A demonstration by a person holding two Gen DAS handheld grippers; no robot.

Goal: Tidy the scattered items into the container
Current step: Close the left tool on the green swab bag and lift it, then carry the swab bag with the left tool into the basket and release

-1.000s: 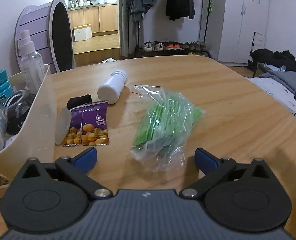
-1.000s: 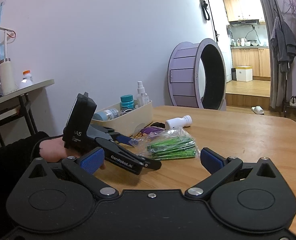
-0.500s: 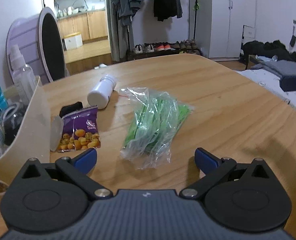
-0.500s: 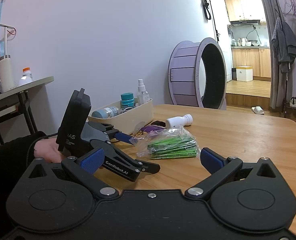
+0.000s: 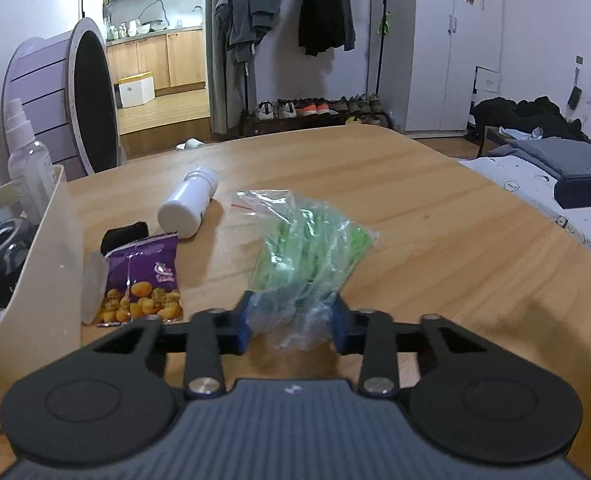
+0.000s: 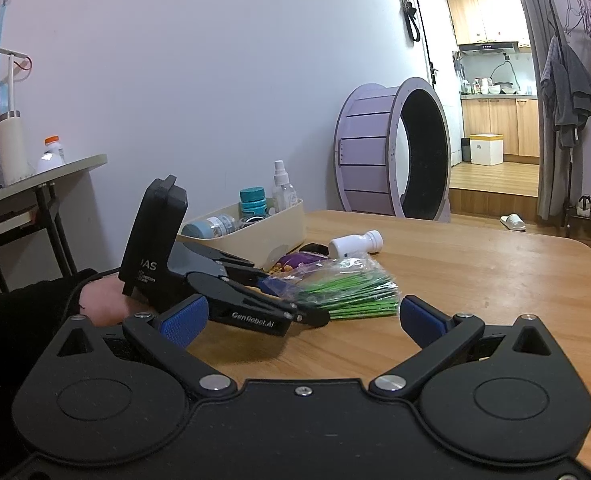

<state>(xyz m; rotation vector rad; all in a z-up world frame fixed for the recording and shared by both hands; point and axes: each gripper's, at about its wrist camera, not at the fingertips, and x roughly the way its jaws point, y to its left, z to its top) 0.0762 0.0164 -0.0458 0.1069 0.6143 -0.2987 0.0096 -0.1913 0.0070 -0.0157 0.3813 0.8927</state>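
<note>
Dim, cool indoor light (brighter in the far kitchen), soft shadows, sharp focus, heavy fisheye bending at edges.

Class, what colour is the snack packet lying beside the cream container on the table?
Purple, with yellow-orange snack balls pictured on it: the snack packet shows best in the left wrist view.

**Where things lie on the table**

On the table (image 5: 435,216), the container (image 5: 51,264) sits at the left edge (bottles and jars inside). Just right of it lies a snack packet (image 5: 141,280), a bottle (image 5: 189,204) on its side behind it, and a plastic bag (image 5: 307,252) further right.
</note>
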